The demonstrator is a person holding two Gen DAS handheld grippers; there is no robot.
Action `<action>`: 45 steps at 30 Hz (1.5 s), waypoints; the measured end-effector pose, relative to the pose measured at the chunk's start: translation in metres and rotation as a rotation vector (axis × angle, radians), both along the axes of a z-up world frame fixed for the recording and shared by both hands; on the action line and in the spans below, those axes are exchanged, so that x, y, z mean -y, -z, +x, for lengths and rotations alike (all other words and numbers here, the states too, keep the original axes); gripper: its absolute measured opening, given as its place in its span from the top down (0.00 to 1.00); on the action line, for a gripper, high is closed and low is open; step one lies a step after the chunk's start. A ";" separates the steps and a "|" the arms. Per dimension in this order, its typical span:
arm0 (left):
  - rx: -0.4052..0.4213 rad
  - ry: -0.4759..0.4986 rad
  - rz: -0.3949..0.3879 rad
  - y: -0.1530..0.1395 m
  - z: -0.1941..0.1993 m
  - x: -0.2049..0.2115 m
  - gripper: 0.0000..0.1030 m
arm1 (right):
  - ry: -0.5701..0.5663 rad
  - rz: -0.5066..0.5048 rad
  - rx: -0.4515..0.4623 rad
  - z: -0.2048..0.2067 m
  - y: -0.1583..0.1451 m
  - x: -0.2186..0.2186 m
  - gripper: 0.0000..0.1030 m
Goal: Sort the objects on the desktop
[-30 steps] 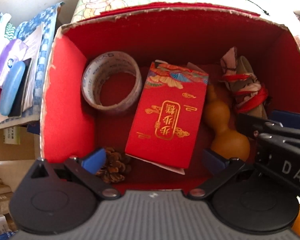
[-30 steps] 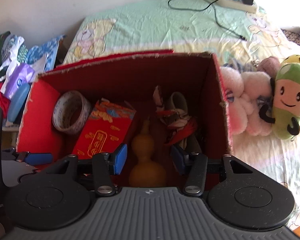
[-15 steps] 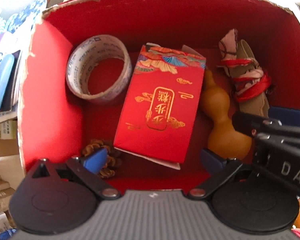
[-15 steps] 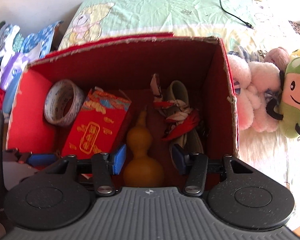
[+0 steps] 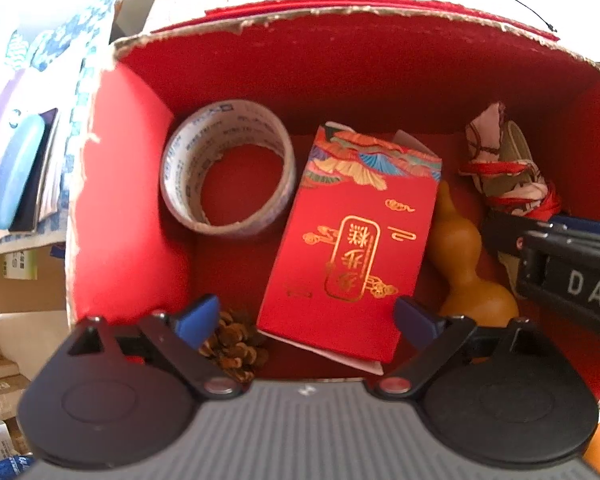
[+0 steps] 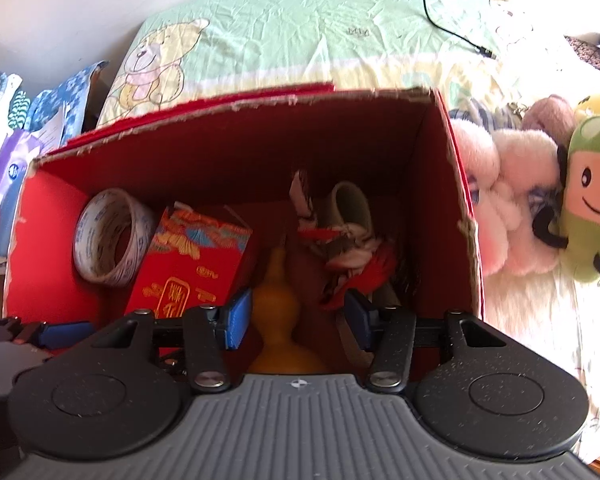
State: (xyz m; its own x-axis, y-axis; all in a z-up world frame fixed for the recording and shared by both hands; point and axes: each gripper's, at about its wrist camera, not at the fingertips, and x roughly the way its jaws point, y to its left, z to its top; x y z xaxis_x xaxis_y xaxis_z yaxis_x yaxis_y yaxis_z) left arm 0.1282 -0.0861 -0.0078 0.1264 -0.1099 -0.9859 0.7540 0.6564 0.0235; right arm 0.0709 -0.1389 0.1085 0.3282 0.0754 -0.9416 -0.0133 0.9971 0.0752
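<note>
Your left gripper (image 5: 302,316) points straight down into the red cardboard box (image 5: 120,200), its blue pads spread wide and closing slowly; they press on nothing, though the lower end of the red envelope packet (image 5: 352,248) lies between them at the bottom centre of the frame. A pine cone (image 5: 236,344) sits just beside the left pad, at the lower left of the box floor. The roll of printed tape (image 5: 226,172) stands at the upper left, just beside the packet. The tan gourd (image 5: 468,264) lies along the packet's right edge, and the cloth bundle tied with red cord (image 5: 508,172) is at the upper right.

Your right gripper (image 6: 298,320) hangs over the gourd (image 6: 280,308) at the bottom centre of its frame, pads apart on either side of the gourd's neck without touching it. Plush toys (image 6: 540,196) lie outside the box on the right.
</note>
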 end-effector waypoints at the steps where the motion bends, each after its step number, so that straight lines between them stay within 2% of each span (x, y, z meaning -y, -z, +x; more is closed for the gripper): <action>1: -0.004 -0.002 -0.003 0.000 0.001 -0.001 0.08 | -0.002 -0.003 0.000 0.001 0.001 0.000 0.48; 8: -0.014 0.008 -0.017 0.003 -0.001 -0.001 0.07 | -0.012 -0.020 -0.002 -0.003 0.004 -0.001 0.48; 12: 0.013 0.011 -0.010 0.006 -0.002 -0.001 0.07 | -0.015 -0.026 0.006 -0.005 0.004 0.000 0.48; 15: -0.005 0.011 -0.016 0.008 -0.003 0.000 0.06 | -0.016 -0.034 0.010 -0.008 0.005 -0.001 0.48; 22: 0.020 0.029 -0.013 0.009 -0.006 0.000 0.03 | -0.006 -0.027 0.005 -0.011 0.007 0.000 0.48; 33: 0.054 0.059 -0.028 0.009 -0.007 -0.001 0.05 | 0.000 -0.025 0.016 -0.014 0.007 0.001 0.49; 40: 0.058 0.065 -0.022 0.008 -0.008 0.000 0.06 | -0.017 -0.021 0.026 -0.020 0.001 0.005 0.59; 45: 0.057 0.065 -0.012 0.003 -0.012 0.000 0.06 | -0.014 -0.022 0.037 -0.023 -0.002 0.008 0.61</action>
State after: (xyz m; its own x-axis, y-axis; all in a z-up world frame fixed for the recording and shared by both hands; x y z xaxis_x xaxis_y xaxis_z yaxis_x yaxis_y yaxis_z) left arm 0.1166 -0.0858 -0.0110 0.1747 -0.1314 -0.9758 0.7928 0.6066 0.0602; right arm 0.0477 -0.1464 0.1105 0.3615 0.0596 -0.9305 -0.0299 0.9982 0.0524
